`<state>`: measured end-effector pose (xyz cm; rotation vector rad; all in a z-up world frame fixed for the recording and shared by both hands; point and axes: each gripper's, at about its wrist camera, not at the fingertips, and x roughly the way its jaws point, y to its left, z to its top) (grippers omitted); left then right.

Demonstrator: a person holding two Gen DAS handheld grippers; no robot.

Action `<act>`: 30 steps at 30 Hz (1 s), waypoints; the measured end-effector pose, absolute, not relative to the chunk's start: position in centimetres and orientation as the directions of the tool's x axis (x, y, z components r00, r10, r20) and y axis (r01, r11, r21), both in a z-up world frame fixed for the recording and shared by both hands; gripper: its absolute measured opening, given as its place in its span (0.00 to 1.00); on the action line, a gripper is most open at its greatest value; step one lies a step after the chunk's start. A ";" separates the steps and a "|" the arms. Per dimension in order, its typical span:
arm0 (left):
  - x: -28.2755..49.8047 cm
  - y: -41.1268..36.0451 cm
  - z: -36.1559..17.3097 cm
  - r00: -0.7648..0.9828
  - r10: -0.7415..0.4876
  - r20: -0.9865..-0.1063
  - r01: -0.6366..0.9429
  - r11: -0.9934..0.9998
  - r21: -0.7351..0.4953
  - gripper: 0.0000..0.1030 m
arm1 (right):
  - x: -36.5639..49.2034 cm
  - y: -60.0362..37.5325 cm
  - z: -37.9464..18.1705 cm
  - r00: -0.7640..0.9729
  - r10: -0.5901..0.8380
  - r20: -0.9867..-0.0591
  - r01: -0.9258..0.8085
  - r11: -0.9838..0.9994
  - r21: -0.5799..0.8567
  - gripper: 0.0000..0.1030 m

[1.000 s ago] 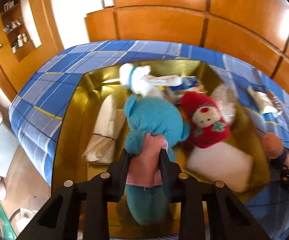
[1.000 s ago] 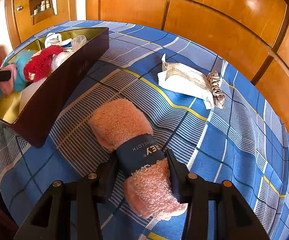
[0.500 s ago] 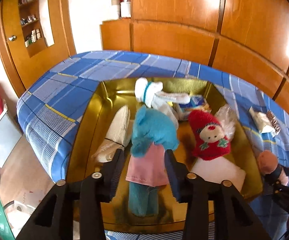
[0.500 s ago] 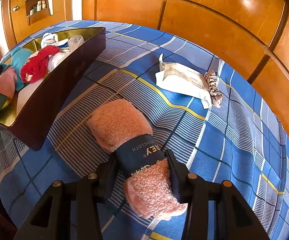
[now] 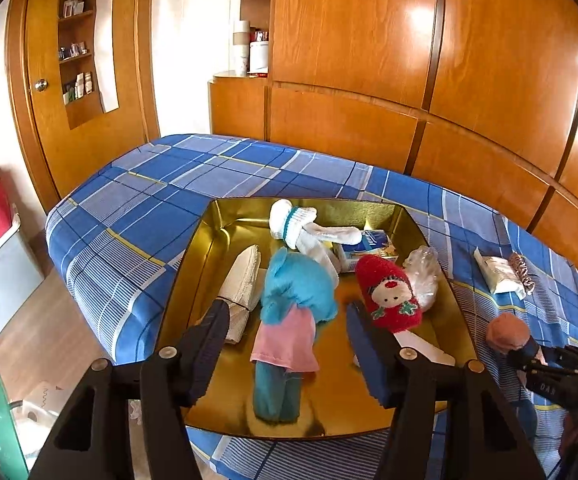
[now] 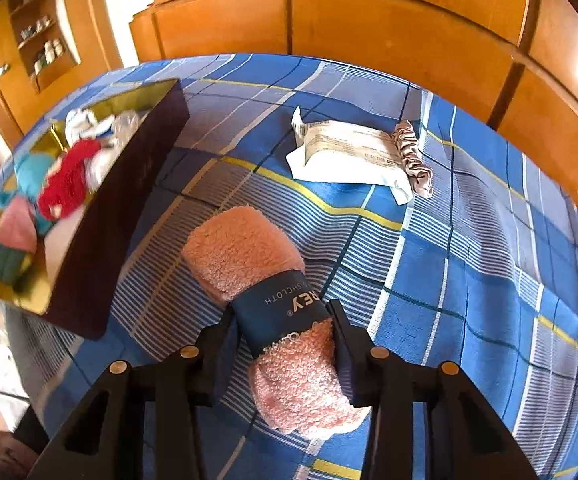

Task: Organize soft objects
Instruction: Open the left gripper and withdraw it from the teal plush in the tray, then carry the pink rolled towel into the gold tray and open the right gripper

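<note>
A gold tin box point(image 5: 193, 256) sits on the blue plaid bed. In it lie a teal plush doll with a pink skirt point(image 5: 289, 320), a red plush point(image 5: 389, 296), a white plush point(image 5: 297, 224), a rolled beige cloth point(image 5: 241, 284) and a white pad point(image 5: 421, 350). My left gripper point(image 5: 285, 340) is open above the teal doll, not touching it. My right gripper point(image 6: 285, 336) is shut on a rolled pink washcloth with a navy band point(image 6: 249, 256), which also shows in the left wrist view point(image 5: 507, 330). The box shows in the right wrist view point(image 6: 129, 208).
A white packet point(image 6: 349, 152) and a beige scrunchie point(image 6: 413, 156) lie on the bed point(image 6: 489, 280) beyond the washcloth. A tissue pack point(image 5: 365, 242) and a clear bag point(image 5: 423, 272) are in the box. Wooden wardrobe panels point(image 5: 449, 80) stand behind the bed. Floor lies left.
My left gripper has opened, let go of the teal doll in the box and drawn back upward. My right gripper has lifted the washcloth slightly and shifted.
</note>
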<state>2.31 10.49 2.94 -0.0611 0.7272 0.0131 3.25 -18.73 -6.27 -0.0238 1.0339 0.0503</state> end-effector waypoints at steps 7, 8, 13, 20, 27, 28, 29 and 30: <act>1.7 10.6 3.0 0.748 -0.006 -0.664 -0.040 0.998 -0.054 0.61 | 3.7 -18.0 -4.7 0.518 0.101 -0.849 -0.051 0.995 0.087 0.40; 1.7 10.6 3.0 0.747 -0.004 -0.664 -0.041 0.998 -0.053 0.61 | 3.7 -17.8 -4.4 0.520 0.109 -0.847 -0.057 0.994 0.093 0.40; 1.5 10.7 3.0 0.750 -0.001 -0.662 -0.043 0.998 -0.051 0.61 | 4.0 -16.4 -3.0 0.532 0.147 -0.834 -0.092 0.989 0.116 0.40; 1.2 11.0 3.2 0.754 0.004 -0.656 -0.049 0.998 -0.051 0.62 | 4.7 -13.1 -0.9 0.537 0.197 -0.821 -0.196 0.975 0.106 0.40; 1.1 11.7 3.3 0.755 0.018 -0.655 -0.068 0.996 -0.052 0.62 | 5.5 -8.3 0.4 0.516 0.232 -0.824 -0.363 0.931 0.035 0.40; 1.1 11.8 3.3 0.755 0.019 -0.655 -0.071 0.996 -0.054 0.62 | 5.7 -7.5 0.5 0.507 0.238 -0.828 -0.385 0.922 0.029 0.40; 1.1 11.9 3.2 0.755 0.022 -0.655 -0.075 0.996 -0.053 0.62 | 5.9 -6.8 0.6 0.500 0.242 -0.832 -0.399 0.916 0.027 0.40; 1.1 11.9 3.2 0.755 0.023 -0.655 -0.077 0.996 -0.053 0.62 | 6.3 -6.0 0.7 0.492 0.248 -0.835 -0.412 0.911 0.028 0.40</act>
